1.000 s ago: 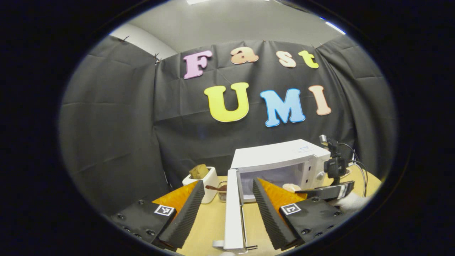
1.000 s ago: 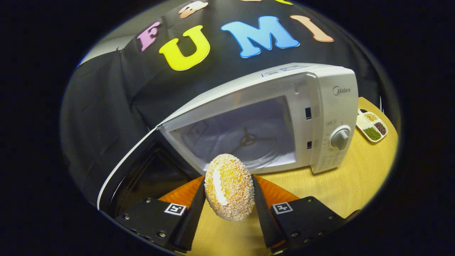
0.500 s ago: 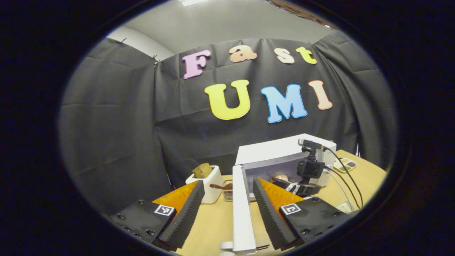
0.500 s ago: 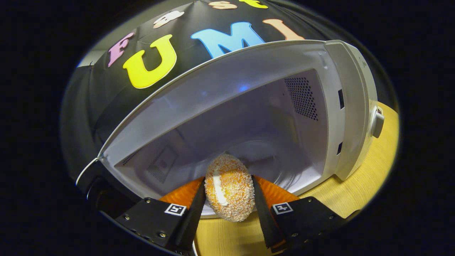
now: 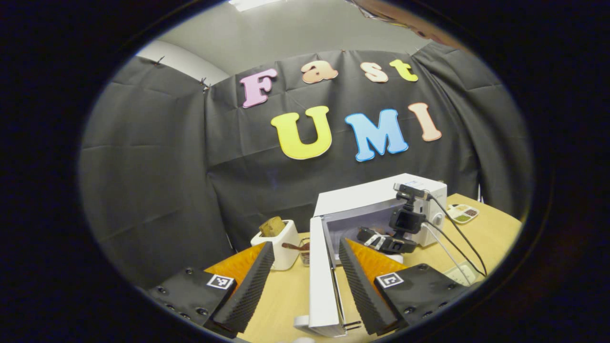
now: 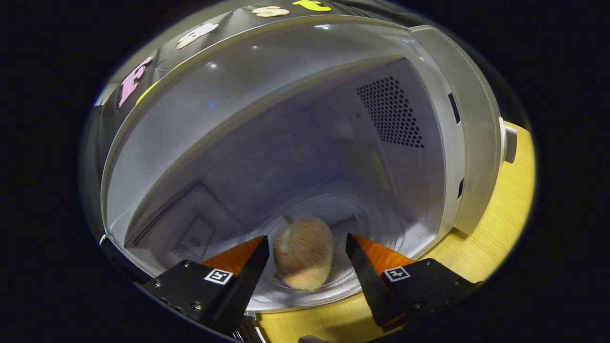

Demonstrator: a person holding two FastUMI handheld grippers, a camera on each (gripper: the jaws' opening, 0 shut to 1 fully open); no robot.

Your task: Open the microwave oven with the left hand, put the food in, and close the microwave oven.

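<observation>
right gripper view: right claw (image 6: 307, 247) has opened, releasing the bun (image 6: 303, 253).

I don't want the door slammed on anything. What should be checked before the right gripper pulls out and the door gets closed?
1. Right gripper open, off the food: ok, gaps show on both sides.
2. Food inside the microwave, over the turntable: ok.
3. Food at rest: cannot tell, it is blurred.
4. Right gripper out of the doorway: not ok, it reaches into the opening.
5. Door open: ok.
6. Left gripper open beside the door: ok, its fingers flank the door's edge.
</observation>
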